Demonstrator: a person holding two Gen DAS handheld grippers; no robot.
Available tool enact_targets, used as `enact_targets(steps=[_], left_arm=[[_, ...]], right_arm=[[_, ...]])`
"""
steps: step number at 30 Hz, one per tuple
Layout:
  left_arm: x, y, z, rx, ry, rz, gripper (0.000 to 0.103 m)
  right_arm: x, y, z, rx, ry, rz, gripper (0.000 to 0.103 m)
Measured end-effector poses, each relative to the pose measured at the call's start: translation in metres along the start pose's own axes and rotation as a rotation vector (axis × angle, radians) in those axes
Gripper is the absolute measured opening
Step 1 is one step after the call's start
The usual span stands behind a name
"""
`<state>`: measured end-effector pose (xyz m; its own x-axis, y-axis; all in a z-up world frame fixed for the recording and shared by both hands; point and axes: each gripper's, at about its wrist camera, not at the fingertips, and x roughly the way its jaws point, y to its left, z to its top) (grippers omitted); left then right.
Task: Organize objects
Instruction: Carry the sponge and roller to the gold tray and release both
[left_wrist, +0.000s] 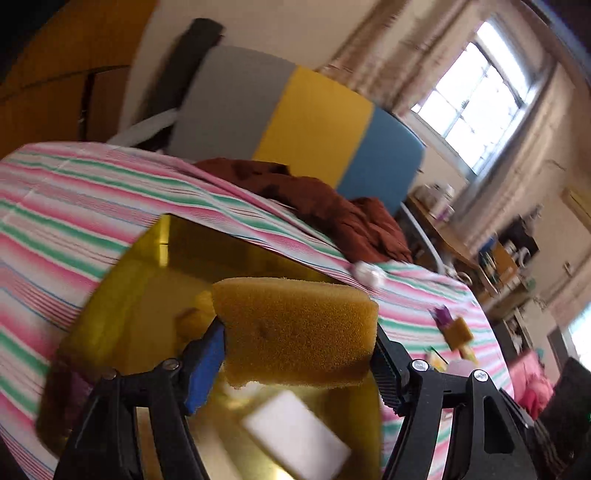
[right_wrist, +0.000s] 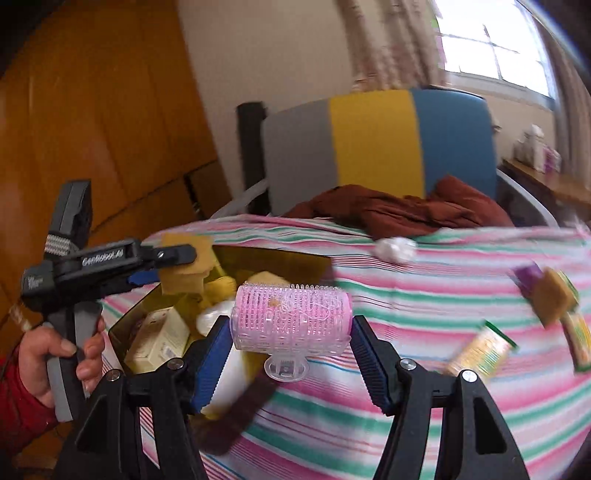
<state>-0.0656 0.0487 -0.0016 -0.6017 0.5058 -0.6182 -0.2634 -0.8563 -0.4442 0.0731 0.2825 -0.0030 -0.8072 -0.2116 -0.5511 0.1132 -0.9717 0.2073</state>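
Two tongs carry loads toward the yellow bin (left_wrist: 147, 295): left tongs (left_wrist: 299, 347) pinching a sponge (left_wrist: 295, 332), right tongs (right_wrist: 291, 343) pinching a pink hair roller (right_wrist: 291, 314).

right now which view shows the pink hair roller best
The right wrist view: the pink hair roller sits large and sharp between the right tongs, clip underneath. The left wrist view does not show it at all.
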Motion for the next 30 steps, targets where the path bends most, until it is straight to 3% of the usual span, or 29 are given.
enact_targets(steps=[7, 14, 20, 23, 30], left_arm=[[0.007, 0.052, 0.016, -0.064, 0.001, 0.091, 0.073], [0.033, 0.078, 0.016, -0.11, 0.064, 0.152, 0.073], [0.04, 0.082, 0.011, -0.124, 0.088, 0.176, 0.079], [0.038, 0.082, 0.009, -0.162, 0.096, 0.18, 0.094], [0.013, 0.069, 0.011, -0.188, -0.001, 0.238, 0.103]], right_arm=[[0.05, 0.037, 0.008, -0.105, 0.084, 0.001, 0.066], [0.08, 0.044, 0.002, -0.126, 0.159, -0.092, 0.069], [0.066, 0.04, 0.001, -0.107, 0.131, -0.113, 0.072], [0.057, 0.032, 0.0, -0.042, 0.114, -0.092, 0.072], [0.033, 0.009, -0.008, 0.069, 0.077, -0.097, 0.073]])
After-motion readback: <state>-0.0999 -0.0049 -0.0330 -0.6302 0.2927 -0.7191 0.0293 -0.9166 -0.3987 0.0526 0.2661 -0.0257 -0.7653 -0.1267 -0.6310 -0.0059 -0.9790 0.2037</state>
